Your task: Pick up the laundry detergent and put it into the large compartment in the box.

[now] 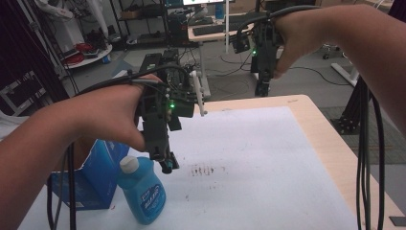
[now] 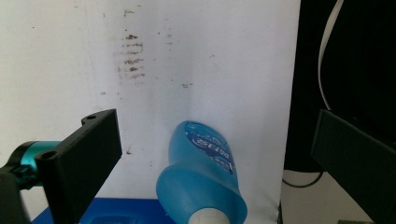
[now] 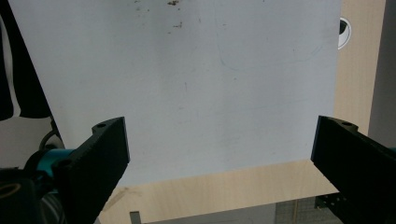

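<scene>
Hovering my left hand-held gripper (image 1: 165,160) just above the blue detergent bottle (image 1: 142,194), I am keeping its jaws spread wide and gripping nothing. In the left gripper view the bottle (image 2: 201,182) is sitting between the two black jaws, its white cap (image 2: 212,218) nearest the camera, so I am judging that I am lining up for a grasp around the neck or shoulder. The bottle is standing upright near the front left corner of the desk (image 1: 316,120), on the white sheet (image 1: 258,163) that is covering most of the top, and it is just beside a blue box (image 1: 95,179), possibly touching it. That closeness is why I am coming in from above rather than from the box side: there is little room there for a jaw.

My right hand-held gripper (image 1: 262,86) is hanging high over the far edge of the desk, well apart from the bottle, jaws likewise released and empty. In the right gripper view it is looking down on bare sheet (image 3: 196,88) and the wooden border (image 3: 224,186), so I am judging that I am holding it back out of the way, ready to help once the bottle is lifted.

Brown smudges (image 1: 203,170) are marking the sheet near the bottle; they are not affecting the approach.
</scene>
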`<state>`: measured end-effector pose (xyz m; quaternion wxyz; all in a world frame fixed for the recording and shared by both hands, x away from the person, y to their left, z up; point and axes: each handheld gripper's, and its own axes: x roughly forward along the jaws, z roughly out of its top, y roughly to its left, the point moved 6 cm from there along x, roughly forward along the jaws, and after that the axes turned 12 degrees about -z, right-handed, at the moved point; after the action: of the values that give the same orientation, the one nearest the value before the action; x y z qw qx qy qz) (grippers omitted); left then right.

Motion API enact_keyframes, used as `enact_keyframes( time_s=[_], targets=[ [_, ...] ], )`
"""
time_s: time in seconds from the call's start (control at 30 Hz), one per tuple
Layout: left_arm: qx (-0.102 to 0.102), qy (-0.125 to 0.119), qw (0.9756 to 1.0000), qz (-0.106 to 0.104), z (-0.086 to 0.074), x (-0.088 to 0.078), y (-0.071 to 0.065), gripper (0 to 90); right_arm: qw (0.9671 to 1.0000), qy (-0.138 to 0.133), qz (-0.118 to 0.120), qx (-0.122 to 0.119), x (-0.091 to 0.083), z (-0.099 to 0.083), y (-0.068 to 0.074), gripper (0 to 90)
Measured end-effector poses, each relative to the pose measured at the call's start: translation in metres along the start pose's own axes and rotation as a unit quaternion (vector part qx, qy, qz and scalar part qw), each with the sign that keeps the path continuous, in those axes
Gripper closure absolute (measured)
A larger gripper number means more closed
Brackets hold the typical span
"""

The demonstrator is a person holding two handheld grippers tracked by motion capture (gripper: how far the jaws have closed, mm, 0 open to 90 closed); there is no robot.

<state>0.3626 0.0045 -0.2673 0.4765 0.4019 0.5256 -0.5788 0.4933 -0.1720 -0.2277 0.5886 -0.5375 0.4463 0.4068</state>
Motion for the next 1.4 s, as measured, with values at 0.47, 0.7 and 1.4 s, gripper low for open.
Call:
enact_keyframes(
  time_s=[0.47,0.7,1.4],
  targets=[
    [-0.070,-0.024,0.9970,0.020,-0.006,-0.006,-0.017,1.7,0.9999,0.002,-0.012,-0.002,-0.006,0.000,0.007,3.4],
    [-0.140,-0.042,0.9889,0.026,-0.017,-0.014,-0.027,1.7,0.9999,0.005,-0.015,-0.001,-0.010,0.001,0.011,3.4],
    [-0.318,-0.100,0.9424,0.022,-0.073,-0.001,-0.029,1.7,0.9998,0.012,-0.019,-0.001,-0.010,0.009,0.020,3.4]
  ],
)
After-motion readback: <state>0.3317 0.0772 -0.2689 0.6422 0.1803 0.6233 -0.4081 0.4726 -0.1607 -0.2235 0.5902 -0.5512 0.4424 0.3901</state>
